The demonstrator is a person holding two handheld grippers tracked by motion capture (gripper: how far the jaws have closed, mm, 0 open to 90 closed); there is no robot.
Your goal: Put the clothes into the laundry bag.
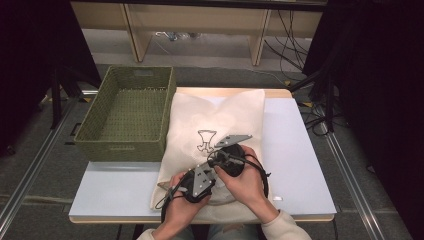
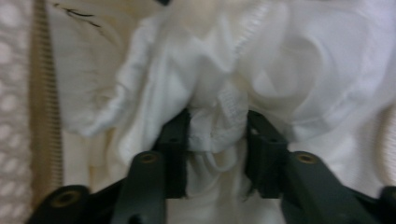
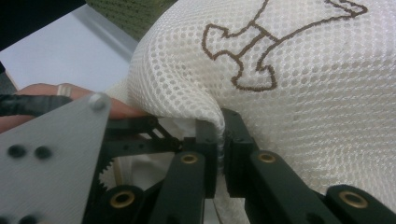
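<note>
Two grippers work at the near edge of a cream mesh bag (image 1: 220, 115) lying on the table (image 1: 295, 165).

The bag lies flat beside a green woven basket (image 1: 127, 112) at the far left, its brown printed figure (image 3: 261, 51) facing up. The right gripper (image 3: 220, 135) has its jaws pressed together on the bag's mesh edge, pinching a fold of it. The left gripper (image 2: 217, 135) sits at the near left of the bag, just beside the right one; its jaws stand a little apart with bunched white cloth (image 2: 219, 112) held between them inside the bag's opening. A zipper (image 2: 44, 93) runs along the left of the left gripper view.
</note>
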